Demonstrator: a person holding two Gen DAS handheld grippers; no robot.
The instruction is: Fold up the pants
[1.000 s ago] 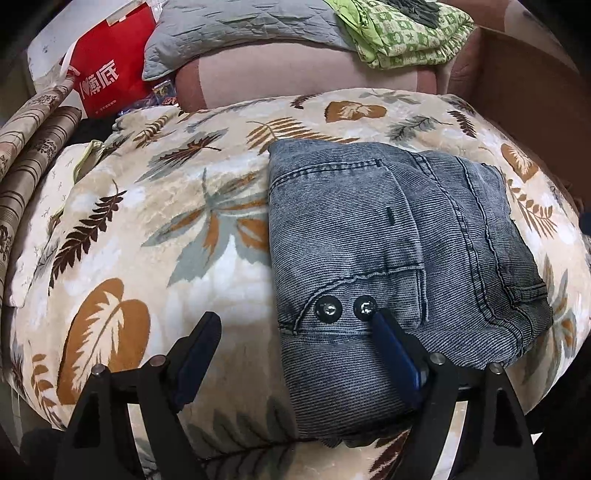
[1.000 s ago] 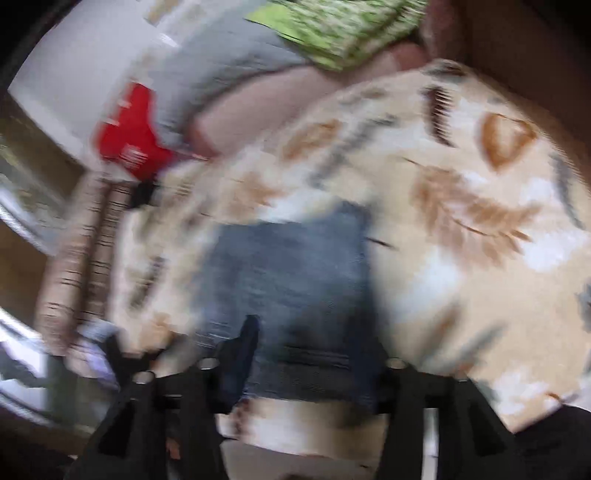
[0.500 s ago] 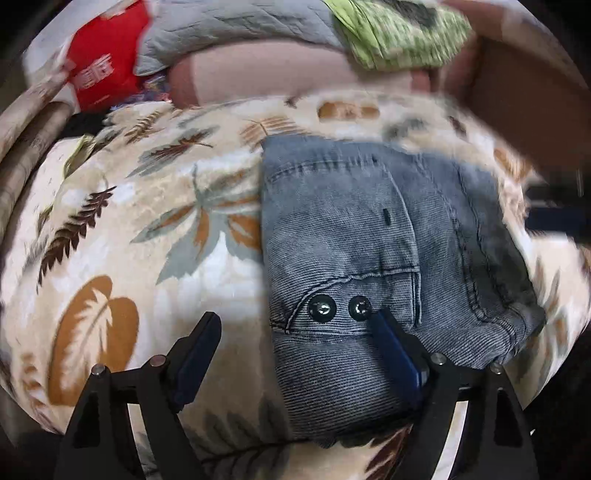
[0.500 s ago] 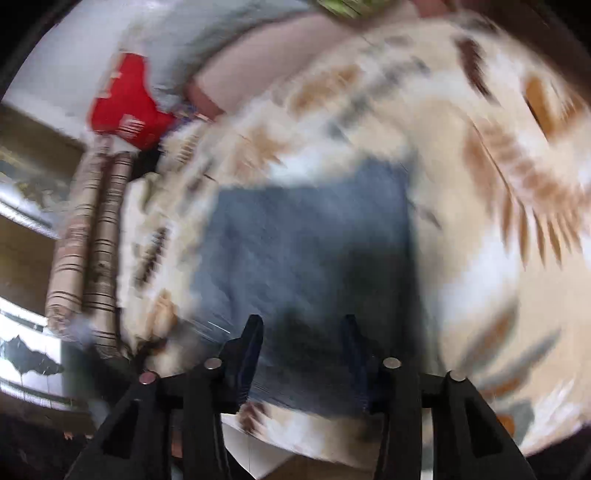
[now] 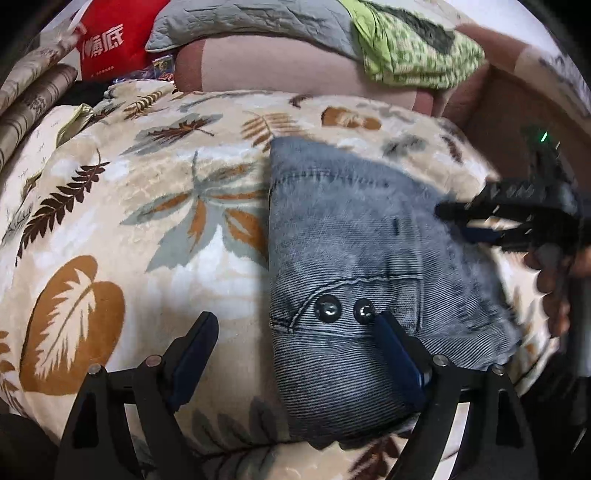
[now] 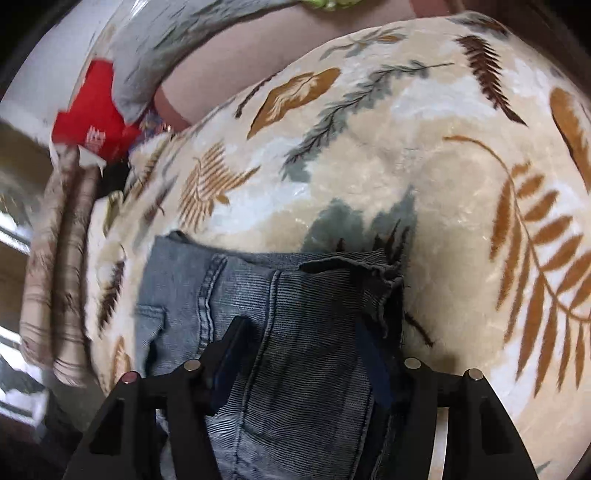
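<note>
The folded blue-grey denim pants [image 5: 354, 258] lie in a compact rectangle on the leaf-print blanket [image 5: 147, 221], two metal snaps facing me. My left gripper [image 5: 295, 332] is open, its right finger resting on the pants' near edge, its left finger over bare blanket. My right gripper [image 6: 303, 343] is open with both fingers over the pants [image 6: 295, 332], near their frayed hem. It also shows in the left wrist view [image 5: 454, 221], at the pants' right edge, held by a hand.
A red bag [image 5: 107, 40], a grey quilted pillow [image 5: 251, 14] and a green patterned cloth [image 5: 413, 55] lie behind the blanket on a pink cushion [image 5: 295, 70]. Rolled patterned fabric [image 5: 26, 96] lies at the far left.
My right gripper has swung in over the pants' right side and now shows in the left wrist view. The left gripper has barely moved.
</note>
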